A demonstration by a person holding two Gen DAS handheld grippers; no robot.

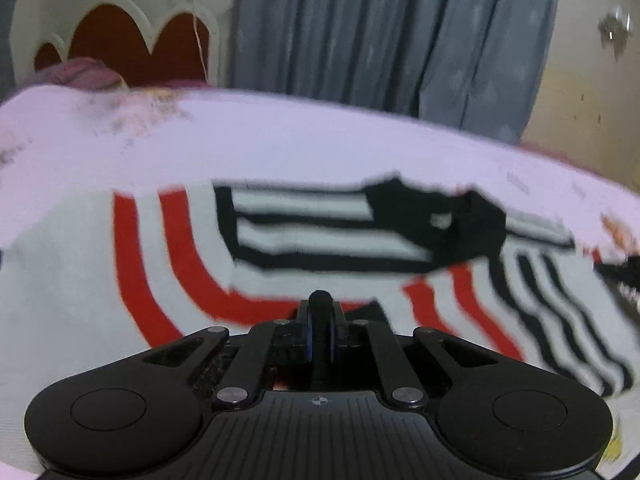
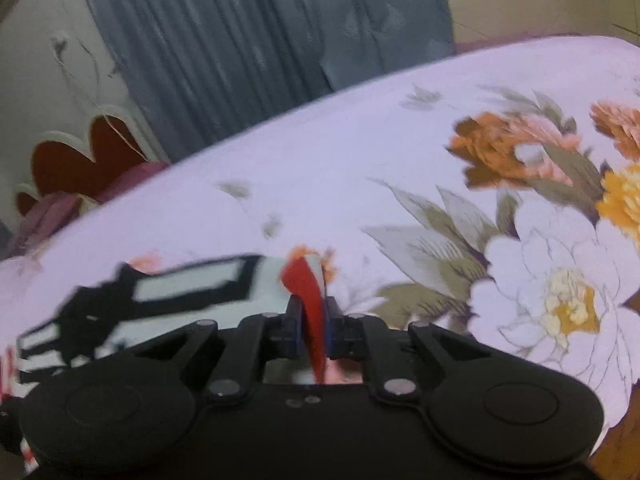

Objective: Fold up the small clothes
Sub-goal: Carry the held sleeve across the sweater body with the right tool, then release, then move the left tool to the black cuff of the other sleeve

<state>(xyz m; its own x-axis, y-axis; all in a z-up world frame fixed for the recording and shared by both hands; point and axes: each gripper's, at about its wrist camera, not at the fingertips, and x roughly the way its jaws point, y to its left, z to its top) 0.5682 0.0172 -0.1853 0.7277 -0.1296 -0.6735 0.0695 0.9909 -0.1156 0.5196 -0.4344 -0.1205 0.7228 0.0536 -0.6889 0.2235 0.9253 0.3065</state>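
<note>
The striped garment (image 1: 312,240), white with red and black bands, is lying spread on the floral bedsheet (image 2: 360,168), near the grey curtain (image 1: 380,40) hanging at the far side. The left gripper (image 1: 319,300) is sitting with its jaws pressed narrow over the near edge of the cloth; whether fabric is pinched there cannot be told. The right gripper (image 2: 314,320) is clamping a red-and-white fold of the garment's right edge.

Matt black plastic left gripper (image 1: 319,300) and right gripper (image 2: 313,320), with dull metal rivets. Soft knit striped garment (image 1: 320,240) on a smooth floral cloth bedsheet (image 2: 400,152); pleated grey curtain (image 1: 380,40).
</note>
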